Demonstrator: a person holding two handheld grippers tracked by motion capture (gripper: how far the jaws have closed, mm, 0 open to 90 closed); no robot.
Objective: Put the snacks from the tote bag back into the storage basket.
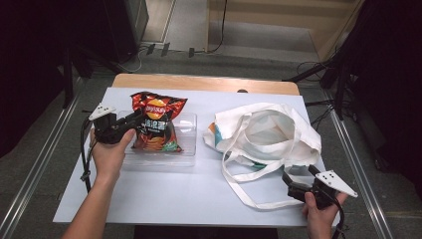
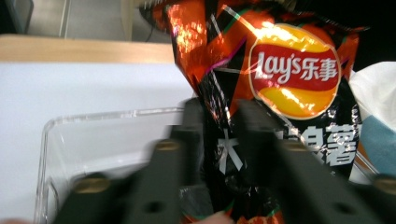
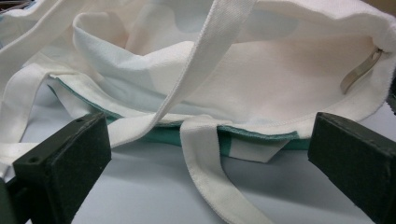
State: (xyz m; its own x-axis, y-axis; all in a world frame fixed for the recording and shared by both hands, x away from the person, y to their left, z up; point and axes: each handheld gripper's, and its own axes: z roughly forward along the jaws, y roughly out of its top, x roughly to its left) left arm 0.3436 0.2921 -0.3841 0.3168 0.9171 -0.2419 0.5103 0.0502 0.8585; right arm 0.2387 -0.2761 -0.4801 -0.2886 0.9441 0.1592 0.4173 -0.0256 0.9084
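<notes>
High view, from left to right: the left gripper (image 1: pixel 130 121) reaches into a clear plastic tray (image 1: pixel 186 149) on the worktop (image 1: pixel 164 194), its fingers (image 2: pixel 189 123) standing either side of a Lay's crisp bag (image 1: pixel 157 122). Seen along those fingers in the left gripper view, a fold of the crisp bag (image 2: pixel 280 93) runs up through the narrow gap between them; they are only partly apart, and the blur leaves it unclear whether the pads actually press on the foil, so I cannot tell if the bag is truly gripped. The bag's long axis runs away from the person, its crimped top edge at the far end and propped slightly up, its lower end down in the tray beside the fingers. Further right lies a white tote bag (image 1: pixel 268 132), its mouth gaping, its straps trailing toward the right gripper (image 1: pixel 293 185). The right fingers (image 3: pixel 70 158) are spread wide with nothing between them, a strap (image 3: pixel 205 154) lying on the worktop ahead of them. Judged from this, the risk is on the left: slick foil caught by a thin fold could slide out when lifted, or the bag could snag the tray wall and drag the tray along. The tote's mouth could also sag shut if its rim is not held.
</notes>
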